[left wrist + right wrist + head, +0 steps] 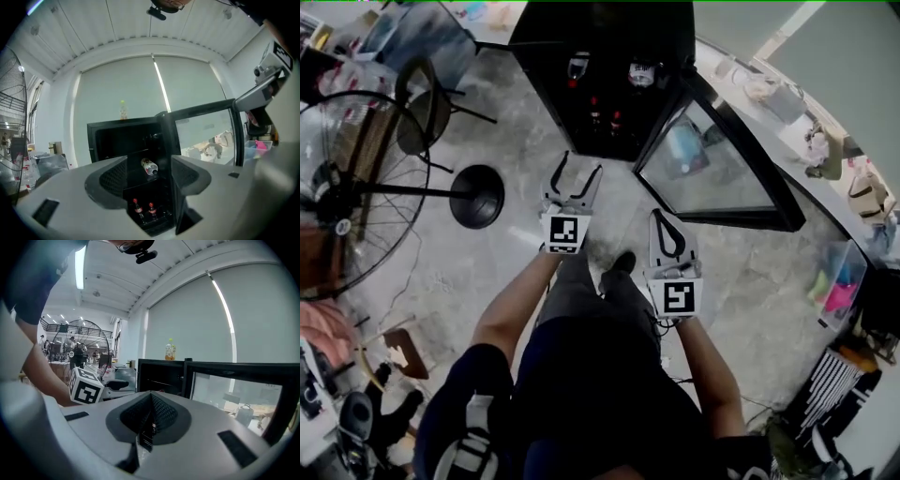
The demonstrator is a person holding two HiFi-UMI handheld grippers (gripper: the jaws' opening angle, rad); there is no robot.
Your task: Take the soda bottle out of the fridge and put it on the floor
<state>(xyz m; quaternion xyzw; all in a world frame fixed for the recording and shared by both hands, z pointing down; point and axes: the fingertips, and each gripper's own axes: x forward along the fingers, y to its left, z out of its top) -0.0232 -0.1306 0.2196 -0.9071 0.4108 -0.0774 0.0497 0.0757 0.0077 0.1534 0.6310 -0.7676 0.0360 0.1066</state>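
The black fridge [600,56] stands open ahead of me, its glass door [712,164] swung out to the right. In the left gripper view two small red-capped soda bottles [137,207] stand on the bottom shelf. A clear bottle [149,166] lies on the shelf above them. My left gripper [582,164] is open and empty, and it points at the fridge opening from a short way off. My right gripper [664,217] is lower and to the right, and its jaws are shut on nothing. In the right gripper view the left gripper's marker cube [86,386] shows at the left.
A yellow-green bottle [123,110] stands on top of the fridge. A large floor fan [356,187], a round black base [476,195] and a chair [422,103] stand at the left. Cluttered shelves [844,187] line the right wall. The person's legs are below the grippers.
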